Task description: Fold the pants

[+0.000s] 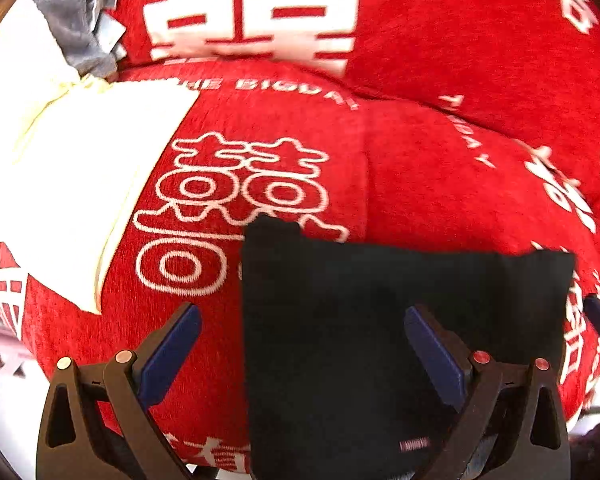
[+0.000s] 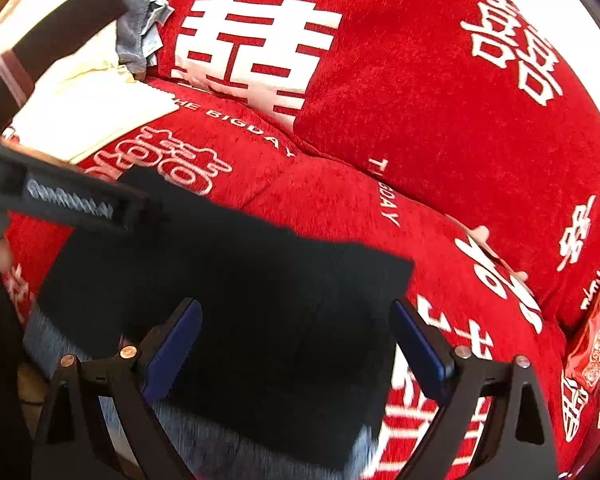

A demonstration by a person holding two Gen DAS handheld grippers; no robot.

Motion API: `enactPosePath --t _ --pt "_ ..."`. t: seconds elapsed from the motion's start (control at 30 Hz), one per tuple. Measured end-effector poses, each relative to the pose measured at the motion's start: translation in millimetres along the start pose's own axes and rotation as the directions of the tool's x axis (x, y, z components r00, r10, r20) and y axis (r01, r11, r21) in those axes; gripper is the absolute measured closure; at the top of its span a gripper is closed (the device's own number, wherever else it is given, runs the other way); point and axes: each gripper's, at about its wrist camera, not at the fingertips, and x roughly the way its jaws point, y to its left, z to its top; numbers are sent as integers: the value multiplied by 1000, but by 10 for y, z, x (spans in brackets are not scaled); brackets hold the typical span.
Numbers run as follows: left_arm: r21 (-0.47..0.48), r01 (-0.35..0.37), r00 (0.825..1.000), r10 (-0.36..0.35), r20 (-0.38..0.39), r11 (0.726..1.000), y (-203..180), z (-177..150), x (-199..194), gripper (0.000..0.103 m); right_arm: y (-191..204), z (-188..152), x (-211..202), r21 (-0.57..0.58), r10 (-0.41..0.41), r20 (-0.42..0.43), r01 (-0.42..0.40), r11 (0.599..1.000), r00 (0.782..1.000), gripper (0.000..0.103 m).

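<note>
Black folded pants [image 1: 380, 340] lie flat on a red bedspread [image 1: 440, 184] with white characters. My left gripper [image 1: 304, 344] is open above the pants' left edge, one finger over the red cloth, the other over the pants. In the right wrist view the same pants [image 2: 240, 300] lie under my open right gripper [image 2: 296, 340], whose blue fingers straddle the cloth. The left gripper's black body [image 2: 60, 196] shows at the upper left, over the pants' far corner.
A folded cream garment [image 1: 80, 184] lies left of the pants, also in the right wrist view [image 2: 88, 108]. Grey cloth [image 1: 72, 12] is piled behind it. Red pillows [image 2: 420, 80] stand at the back. A red packet [image 2: 596, 340] lies at the right edge.
</note>
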Motion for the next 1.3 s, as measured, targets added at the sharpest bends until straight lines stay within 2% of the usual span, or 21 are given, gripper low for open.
enactPosePath --t 0.17,0.3,0.43,0.57,0.7,0.77,0.83,0.93,1.07,1.2,1.3 --pt "-25 -43 997 41 -65 999 74 68 268 1 -133 250 284 59 70 -31 -68 996 997 7" --pt "-26 -37 995 35 -92 999 78 35 394 1 -290 202 639 152 140 -118 -121 981 983 7" --pt "-13 -39 994 37 -99 999 56 34 452 1 -367 71 795 197 195 -140 -166 966 971 4" --pt "41 -82 994 85 -70 996 -51 36 460 0 -365 40 839 193 205 -143 -176 965 968 2" --pt "52 -88 994 91 -56 995 -56 81 351 0 -370 82 861 184 207 -167 -176 967 964 1" --pt "47 -87 996 88 -15 995 -34 111 226 0 -381 120 811 183 192 -173 -160 970 966 1" --pt "34 -102 994 101 30 994 8 155 108 0 -387 173 692 181 179 -139 -152 972 974 1" --pt "-9 -127 991 128 46 992 118 231 59 0 -374 254 602 183 159 -100 -139 973 982 1" --pt "-36 -182 983 182 -3 983 270 239 211 0 -321 298 650 188 166 -105 -144 972 981 1" --pt "-26 -168 986 167 -24 985 328 120 269 0 -271 189 744 183 162 -165 -131 974 973 1" --pt "-8 -171 985 171 -20 985 309 21 235 0 -256 50 638 196 170 -170 -135 971 971 1"
